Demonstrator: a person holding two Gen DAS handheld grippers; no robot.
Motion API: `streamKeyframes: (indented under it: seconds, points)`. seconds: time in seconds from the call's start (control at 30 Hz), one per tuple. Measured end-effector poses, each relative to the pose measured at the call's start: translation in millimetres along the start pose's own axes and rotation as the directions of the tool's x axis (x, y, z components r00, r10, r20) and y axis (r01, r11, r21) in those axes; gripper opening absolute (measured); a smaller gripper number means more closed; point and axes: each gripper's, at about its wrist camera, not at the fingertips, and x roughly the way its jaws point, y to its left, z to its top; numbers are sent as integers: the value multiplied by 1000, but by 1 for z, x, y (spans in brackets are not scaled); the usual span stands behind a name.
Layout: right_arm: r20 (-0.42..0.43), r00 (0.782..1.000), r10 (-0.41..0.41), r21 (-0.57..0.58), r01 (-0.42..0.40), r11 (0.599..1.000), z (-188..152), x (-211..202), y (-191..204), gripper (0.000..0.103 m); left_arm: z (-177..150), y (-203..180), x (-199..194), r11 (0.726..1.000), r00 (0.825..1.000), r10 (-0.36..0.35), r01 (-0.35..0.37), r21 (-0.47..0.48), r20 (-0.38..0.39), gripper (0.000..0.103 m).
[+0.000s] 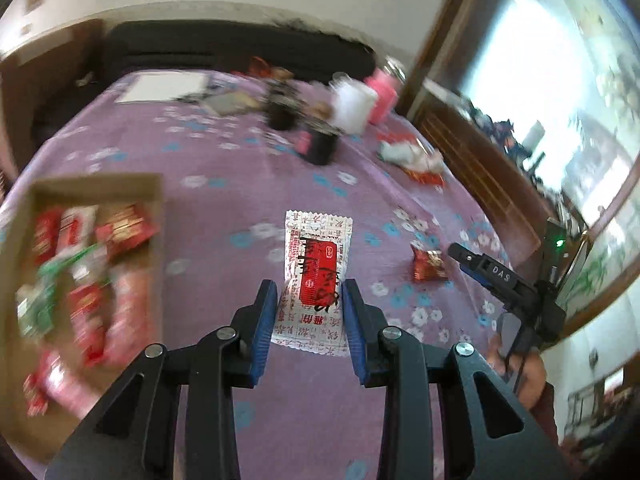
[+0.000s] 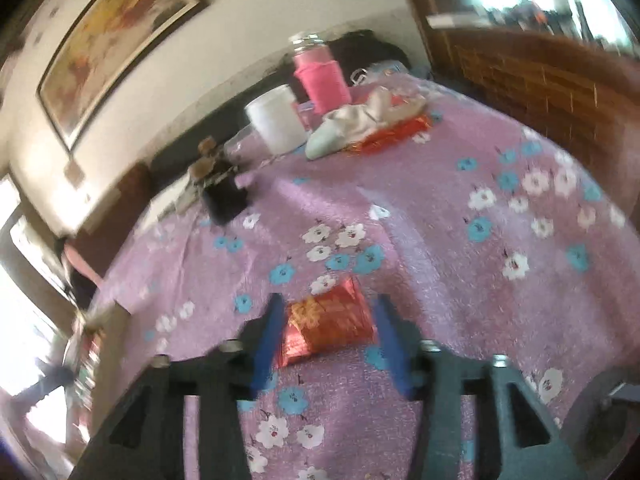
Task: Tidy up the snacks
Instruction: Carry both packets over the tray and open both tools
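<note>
Left jaws [image 1: 310, 292] are pinching a white-and-red packet [image 1: 318, 276], carrying it toward the box [image 1: 154, 200] at left, where snacks are collecting. Right jaws [image 2: 328, 320] are standing spread around a red packet [image 2: 328, 324] on the cloth [image 2: 480, 280], lining up its pick.

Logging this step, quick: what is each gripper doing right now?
Left gripper: closed on the white-and-red printed snack packet.
Right gripper: open around the shiny red foil snack packet on the cloth, not gripping it.
</note>
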Motion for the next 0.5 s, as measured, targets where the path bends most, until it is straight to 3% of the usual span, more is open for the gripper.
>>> streamKeyframes:
  seconds: [0.17, 0.27, 0.5]
  points:
    - [-75, 997, 1, 90, 6, 996, -2, 11, -10, 57, -12, 33, -31, 996, 994, 84, -82, -36, 68, 31]
    - [-93, 995, -35, 73, 42, 996, -7, 9, 1, 58, -17, 58, -51, 989, 986, 133, -126, -73, 101, 31]
    - [-163, 971, -174, 14, 179, 984, 0, 45, 41, 82, -34, 111, -68, 970, 973, 194, -171, -170, 124, 31]
